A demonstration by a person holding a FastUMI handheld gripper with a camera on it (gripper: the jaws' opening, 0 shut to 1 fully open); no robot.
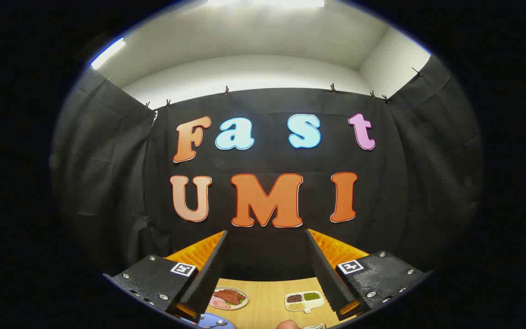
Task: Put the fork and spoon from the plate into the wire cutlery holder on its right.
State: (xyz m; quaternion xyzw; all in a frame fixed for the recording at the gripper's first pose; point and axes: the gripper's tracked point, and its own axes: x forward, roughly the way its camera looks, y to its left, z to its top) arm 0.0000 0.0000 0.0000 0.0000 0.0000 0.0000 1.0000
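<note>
The gripper [266, 237] is hanging with its fingers spread wide, gripping nothing, over the wooden table [267, 301]; a blue plate [210, 321] is carrying a shiny spoon [219, 323] near the left finger.

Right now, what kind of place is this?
Probably a staged recording booth, not a real kitchen: black cloth is clipped up as walls around a wooden table with a meat plate and sectioned tray. The gripper fingers are open, holding nothing.
</note>
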